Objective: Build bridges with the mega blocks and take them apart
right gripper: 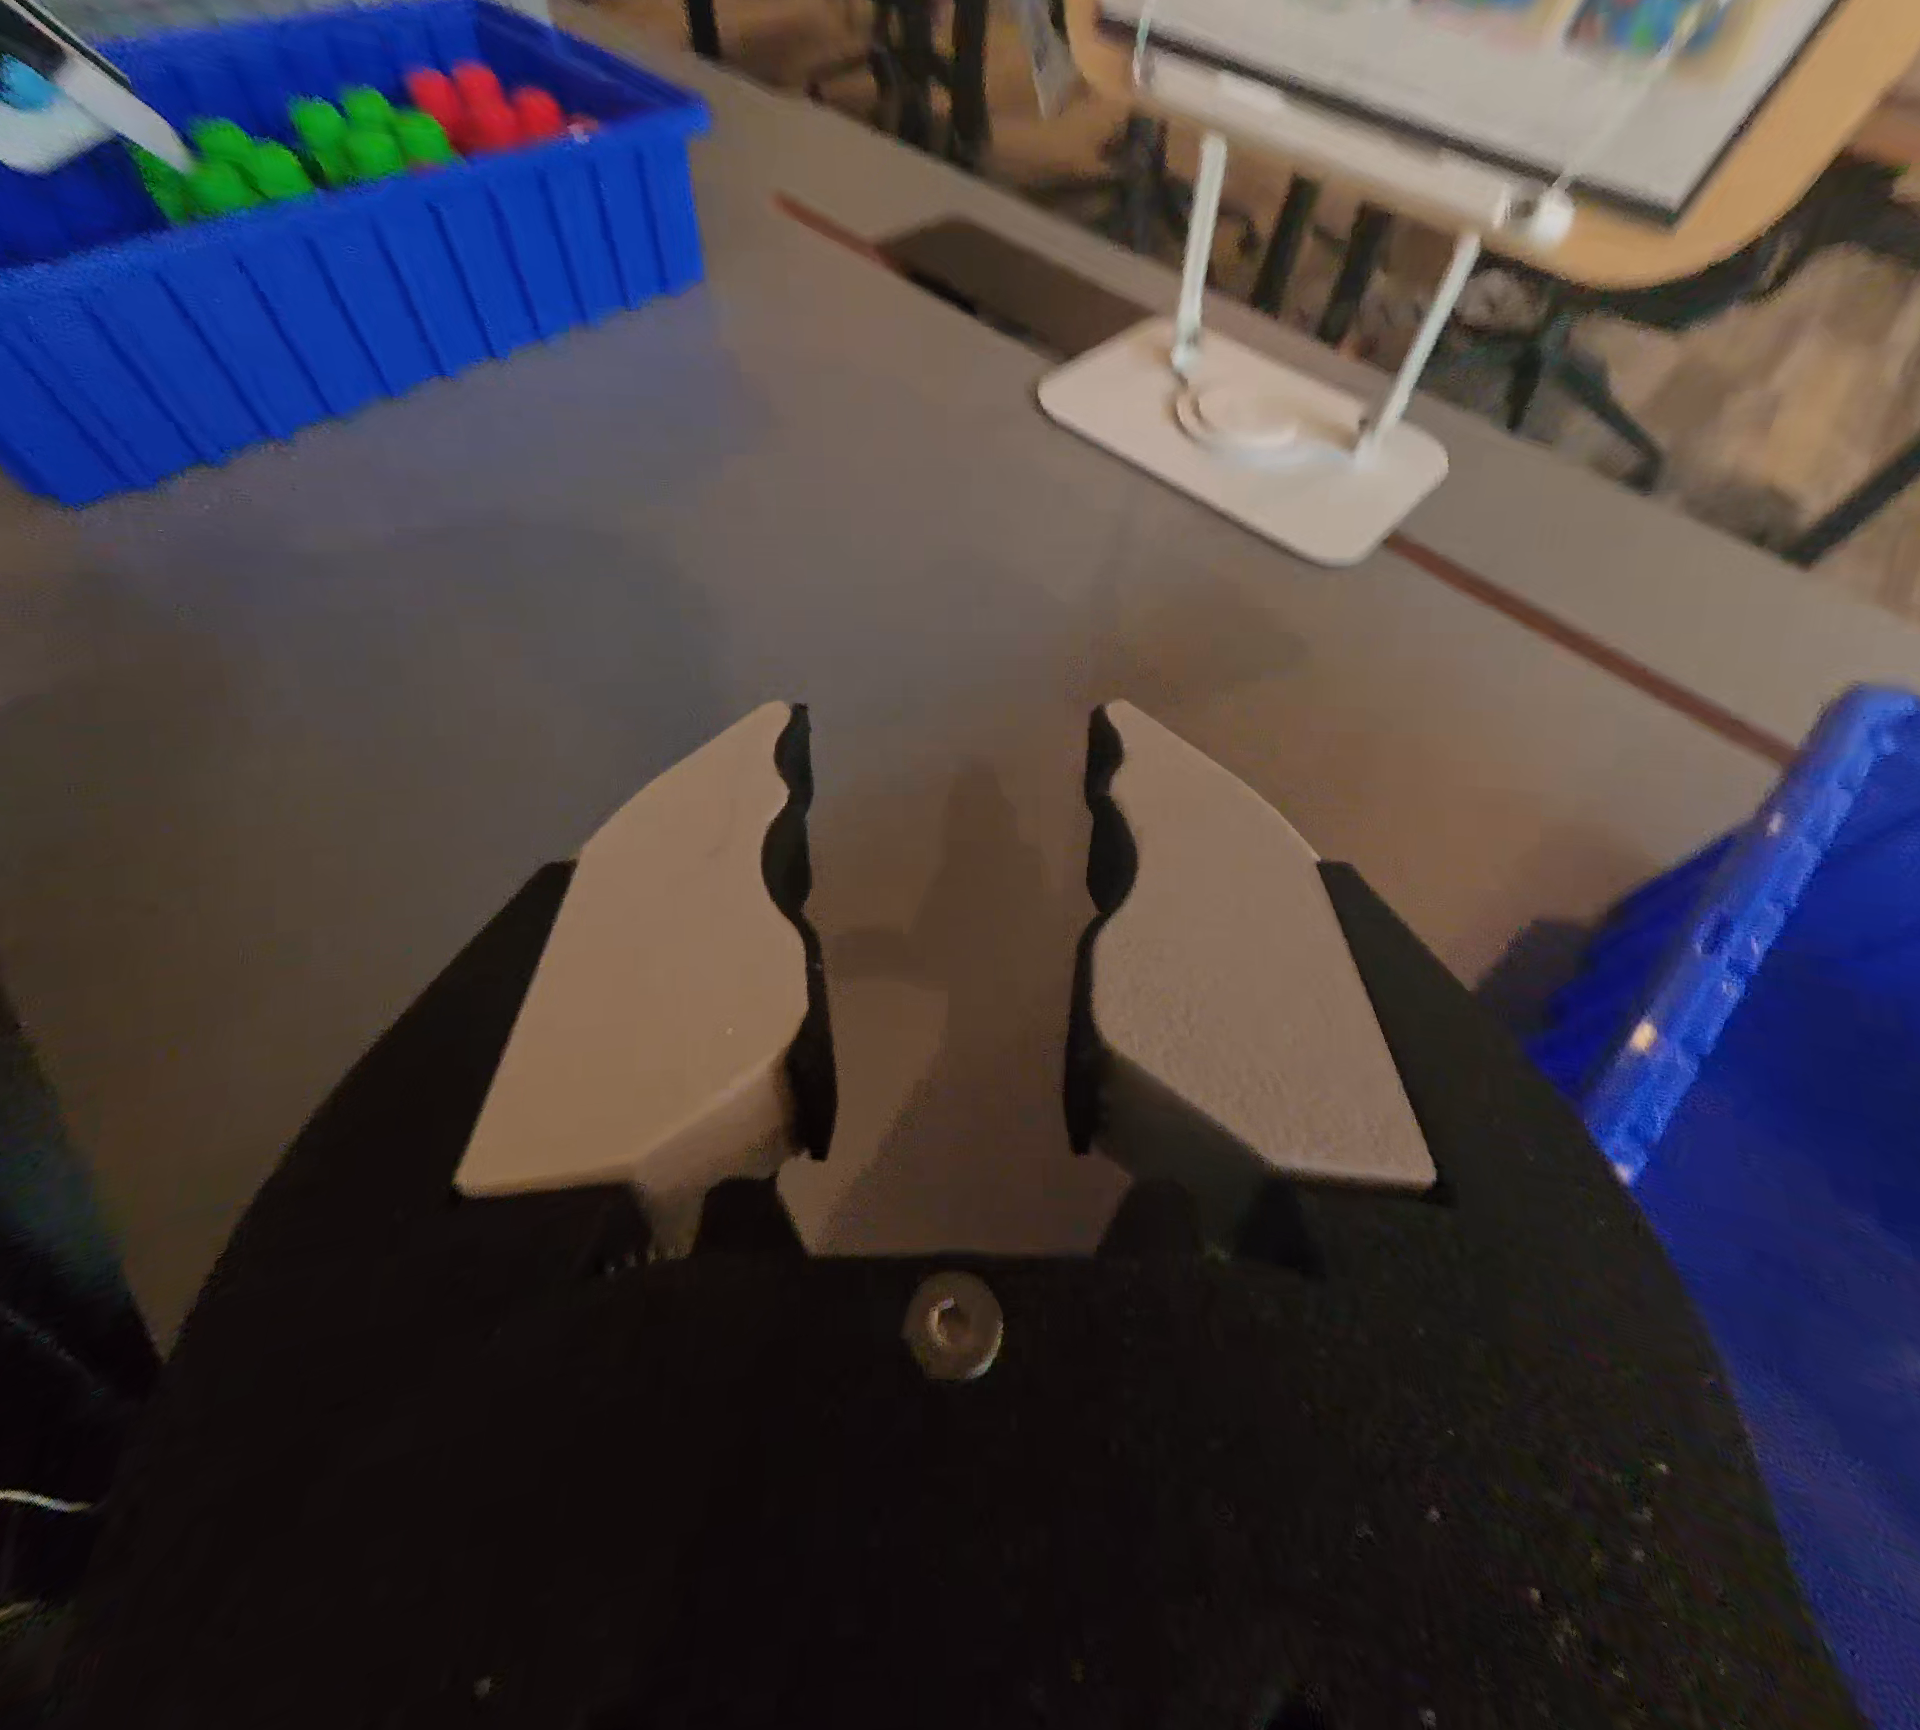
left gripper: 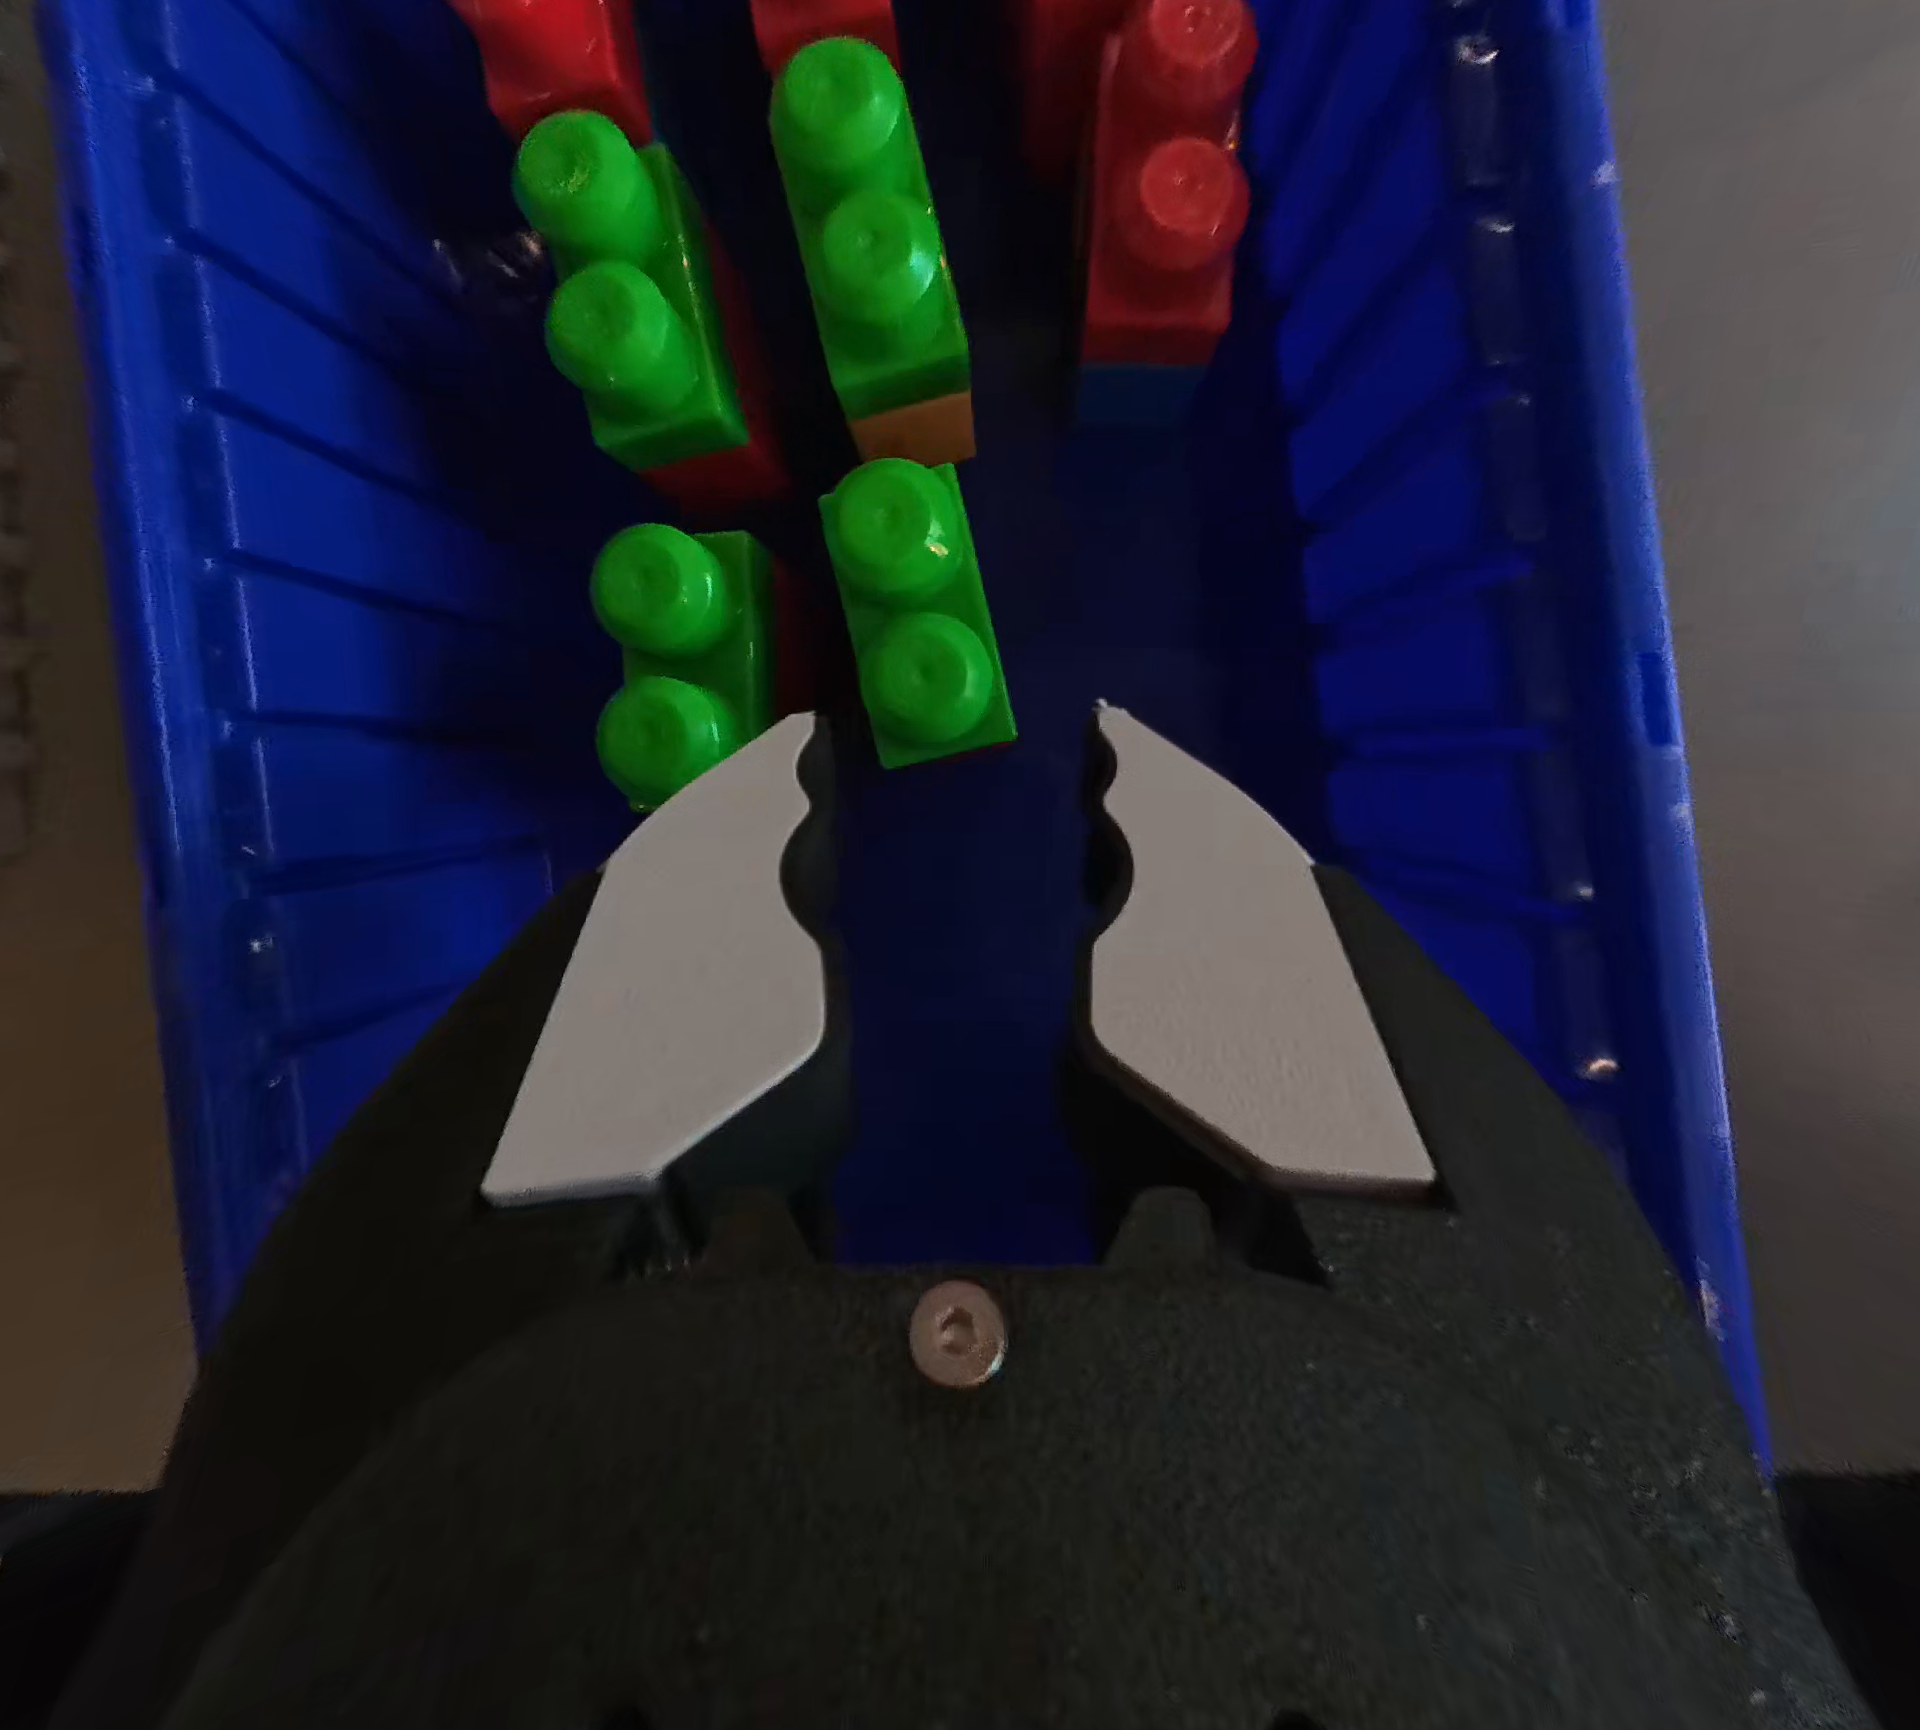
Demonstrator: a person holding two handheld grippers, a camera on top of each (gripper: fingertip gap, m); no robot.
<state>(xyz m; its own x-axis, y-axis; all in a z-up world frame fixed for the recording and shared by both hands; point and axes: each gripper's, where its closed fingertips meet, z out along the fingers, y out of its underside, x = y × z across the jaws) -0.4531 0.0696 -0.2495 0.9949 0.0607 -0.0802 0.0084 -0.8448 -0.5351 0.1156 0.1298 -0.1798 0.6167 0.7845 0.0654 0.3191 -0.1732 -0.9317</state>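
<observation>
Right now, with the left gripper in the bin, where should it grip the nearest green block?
Grip the nearest green block across its long flat sides below the two studs, coming straight down. The open left gripper sits slightly right of it, so shift left and match its slight tilt.

Grey table [right gripper: 520,600]: carried 1 blue ribbed bin [right gripper: 343,330] far left, 1 white stand base [right gripper: 1340,485] far right, another blue bin [right gripper: 1787,1005] near right.
</observation>
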